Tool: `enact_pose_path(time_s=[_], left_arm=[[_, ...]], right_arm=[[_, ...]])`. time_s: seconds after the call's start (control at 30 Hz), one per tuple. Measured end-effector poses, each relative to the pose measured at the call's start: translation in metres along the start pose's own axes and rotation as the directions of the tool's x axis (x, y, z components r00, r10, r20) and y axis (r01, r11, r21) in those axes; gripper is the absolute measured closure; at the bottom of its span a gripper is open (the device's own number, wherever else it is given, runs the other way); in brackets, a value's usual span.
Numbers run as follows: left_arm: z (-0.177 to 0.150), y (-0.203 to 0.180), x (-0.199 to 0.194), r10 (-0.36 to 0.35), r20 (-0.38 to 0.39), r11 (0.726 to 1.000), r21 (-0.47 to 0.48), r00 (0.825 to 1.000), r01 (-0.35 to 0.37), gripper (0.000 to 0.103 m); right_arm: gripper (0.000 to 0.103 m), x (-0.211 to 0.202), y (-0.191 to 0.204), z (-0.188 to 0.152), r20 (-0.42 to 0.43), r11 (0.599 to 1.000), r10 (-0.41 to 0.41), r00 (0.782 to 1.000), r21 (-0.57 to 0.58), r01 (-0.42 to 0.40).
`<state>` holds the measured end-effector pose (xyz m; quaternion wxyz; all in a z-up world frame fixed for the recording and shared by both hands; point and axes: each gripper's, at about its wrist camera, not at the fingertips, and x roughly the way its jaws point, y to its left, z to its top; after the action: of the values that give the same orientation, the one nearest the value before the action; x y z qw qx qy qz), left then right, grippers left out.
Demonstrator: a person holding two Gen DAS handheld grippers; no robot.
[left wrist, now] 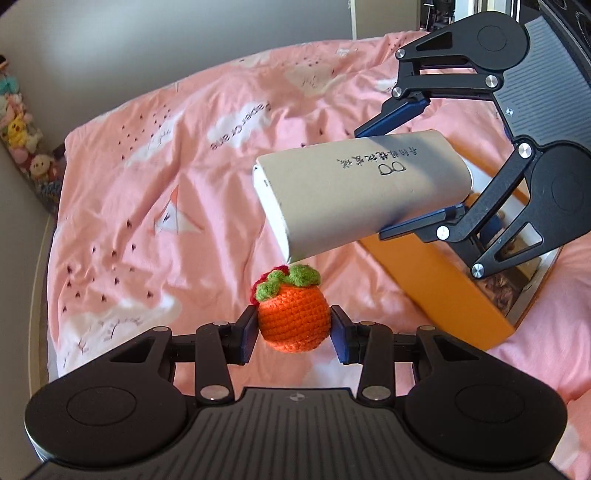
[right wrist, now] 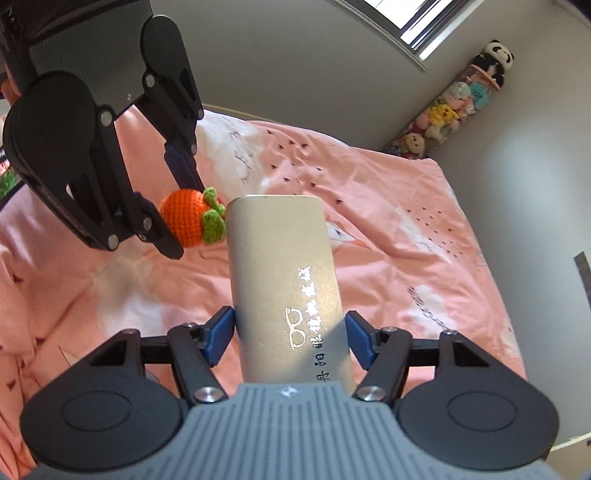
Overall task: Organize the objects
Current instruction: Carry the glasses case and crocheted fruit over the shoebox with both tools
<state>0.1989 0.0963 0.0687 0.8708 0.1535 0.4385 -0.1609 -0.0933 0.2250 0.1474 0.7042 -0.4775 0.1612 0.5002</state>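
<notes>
Two things are held: the soft, light crocheted fruit (left wrist: 293,320) squeezed mid-body by the left gripper (left wrist: 294,334); the stiff, smooth glasses case (right wrist: 286,280) clamped near its end by the right gripper (right wrist: 290,338).

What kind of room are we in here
Most likely a bedroom: a pink printed duvet covers a bed, and a tall clear tube of plush toys stands in the corner by a window.

- Your left wrist view looks forward and down along the left tongs (left wrist: 294,328), close above the bed (left wrist: 147,177).
- Your right wrist view looks likewise along the right tongs (right wrist: 291,338).
- Both views share the bed and each other's tongs.
</notes>
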Motion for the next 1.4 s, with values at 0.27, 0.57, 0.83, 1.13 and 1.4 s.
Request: enact_pose_path(time_s=[0.27,0.57,0.83,1.13,1.4], left_arm=[[0.028,-0.028,0.027,-0.053,0.017,0.998,0.042,0.998,0.052,0.057],[0.061,-0.036,0.066,-0.076,-0.025,0.995,0.061,0.997,0.077,0.057],[0.080,-0.035,0.103,-0.087,-0.066,0.994,0.057,0.994,0.091,0.057],[0.088,-0.034,0.136,-0.112,-0.112,0.991,0.053,0.987,0.119,0.057],[0.091,-0.035,0.143,-0.125,-0.118,0.990,0.052,0.985,0.132,0.057]], right_arm=[[0.037,0.000,-0.016,-0.060,-0.103,0.998,-0.022,0.994,-0.066,0.015],[0.037,0.047,-0.036,-0.120,-0.218,0.996,0.010,0.976,-0.086,-0.030],[0.039,0.089,-0.050,-0.145,-0.268,0.989,0.047,0.962,-0.119,-0.082],[0.040,0.119,-0.052,-0.171,-0.267,0.990,0.114,0.957,-0.049,-0.131],[0.040,0.140,-0.053,-0.169,-0.272,0.981,0.177,0.946,-0.030,-0.192]])
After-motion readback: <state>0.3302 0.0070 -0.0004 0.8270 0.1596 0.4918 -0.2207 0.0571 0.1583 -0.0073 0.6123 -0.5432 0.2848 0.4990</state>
